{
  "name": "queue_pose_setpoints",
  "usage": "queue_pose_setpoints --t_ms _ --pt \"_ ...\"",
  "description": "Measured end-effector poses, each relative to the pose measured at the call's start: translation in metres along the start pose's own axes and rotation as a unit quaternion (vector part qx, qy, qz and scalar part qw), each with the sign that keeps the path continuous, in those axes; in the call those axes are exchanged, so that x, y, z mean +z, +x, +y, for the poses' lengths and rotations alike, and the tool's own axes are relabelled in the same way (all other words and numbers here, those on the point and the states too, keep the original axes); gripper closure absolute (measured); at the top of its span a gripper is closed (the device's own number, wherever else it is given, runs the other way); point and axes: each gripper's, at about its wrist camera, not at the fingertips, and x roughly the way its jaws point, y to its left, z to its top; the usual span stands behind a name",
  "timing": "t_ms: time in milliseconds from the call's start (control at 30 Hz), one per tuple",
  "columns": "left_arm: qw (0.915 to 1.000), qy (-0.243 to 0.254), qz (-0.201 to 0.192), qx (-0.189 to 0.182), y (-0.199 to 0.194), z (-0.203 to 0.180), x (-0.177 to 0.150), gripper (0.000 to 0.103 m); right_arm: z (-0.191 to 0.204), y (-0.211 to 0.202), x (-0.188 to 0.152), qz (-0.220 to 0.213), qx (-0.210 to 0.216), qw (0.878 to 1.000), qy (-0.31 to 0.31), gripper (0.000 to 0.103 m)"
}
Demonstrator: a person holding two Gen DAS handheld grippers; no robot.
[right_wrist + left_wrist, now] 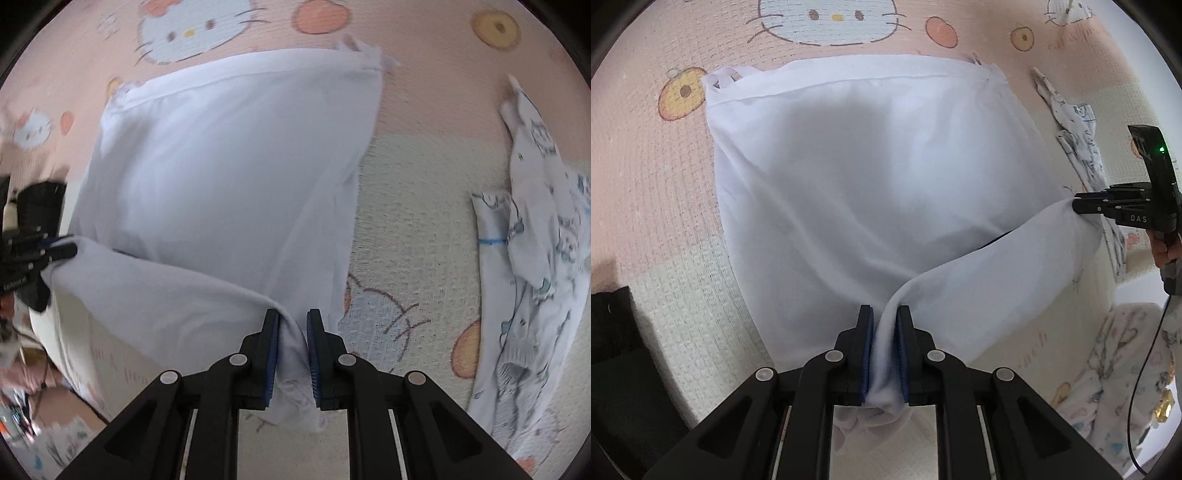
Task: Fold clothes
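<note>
- The white garment (871, 177) is spread on the play mat (646, 192), with its hemmed far edge at 12 o'clock in both wrist views and its near edge lifted at 6 o'clock.
- The left claw (885, 354) is seen nearly closed, with a bunched corner of the near edge pinched between its blue pads.
- The right claw (291, 354) is likewise nearly closed on the other near corner, the cloth gathered between its pads.
- From the left view the right claw is found at 3 o'clock; the raised edge is stretched between the two, so its long line runs from 9 to 3.
- A fold away toward 12 o'clock is judged likely, both claws being about equally near the far hem.
- The mat is pink and cream, printed with cartoon cats and fruit.
- A printed garment (532, 236) lies apart at 3 o'clock in the right view; a patterned sleeve (1123, 369) is seen at 4 o'clock in the left view.
</note>
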Motion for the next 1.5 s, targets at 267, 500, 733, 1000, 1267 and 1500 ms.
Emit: queue_pose_setpoints --t_ms 267,500,733,1000,1267,1500 --pt "0.9954 -0.056 -0.065 -0.042 -0.026 0.015 -0.009 0.090 -0.021 -0.021 -0.017 -0.079 0.029 0.992 0.098 0.058" --pt "0.9725 -0.168 -0.098 -0.128 -0.044 0.055 -0.031 0.036 -0.022 -0.051 -0.039 -0.183 0.075 0.971 0.133 0.043" --pt "0.9519 -0.230 -0.153 -0.132 -0.053 0.064 -0.060 0.036 -0.007 -0.051 -0.081 -0.219 0.085 0.962 0.140 0.043" --pt "0.9589 -0.209 -0.166 -0.096 -0.051 0.042 -0.074 0.036 -0.001 -0.034 -0.080 -0.175 0.065 0.976 0.109 0.043" --pt "0.9588 -0.212 -0.178 -0.064 -0.041 0.026 -0.077 0.037 -0.004 -0.018 -0.082 -0.157 0.051 0.982 0.088 0.043" --pt "0.9660 -0.198 -0.165 -0.024 -0.031 0.013 -0.078 0.037 -0.002 -0.009 -0.076 -0.168 0.075 0.980 0.082 0.043"
